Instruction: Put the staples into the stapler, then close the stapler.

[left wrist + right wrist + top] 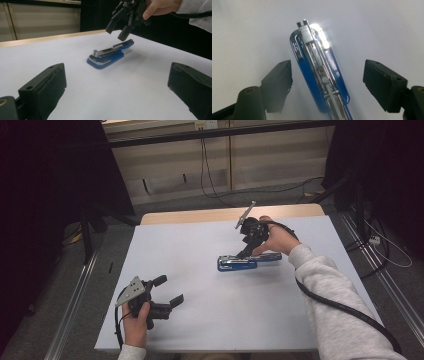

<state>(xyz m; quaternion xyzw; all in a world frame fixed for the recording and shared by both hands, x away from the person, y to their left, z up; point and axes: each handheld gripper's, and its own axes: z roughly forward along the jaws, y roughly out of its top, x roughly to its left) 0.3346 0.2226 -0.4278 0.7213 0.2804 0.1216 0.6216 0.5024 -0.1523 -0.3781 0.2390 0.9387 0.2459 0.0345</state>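
Right hand (277, 237): reaches in from the lower right in a grey sleeve, wrist bent so that the black two-jaw right gripper (247, 251) tips steeply down toward the person's side.
Right gripper state: jaws spread wide and empty; in the right gripper view they stand on either side of the stapler without touching it.
Left hand (136, 322): low at the near left of the table, holding the black two-jaw left gripper (167, 290) nearly level, pointing toward the table's middle.
Left gripper state: jaws wide apart, nothing between them.
Stapler: a blue, flat stapler with its shiny metal staple track exposed (247, 261) lies opened out on the white table top (200, 245), right of centre, just under the right gripper's tips.
Edges: the stapler sits well in from every edge; a pale wooden strip (200, 215) shows along the far edge.
Open room: bare white surface lies between the left gripper and the stapler, and across the far left of the table.
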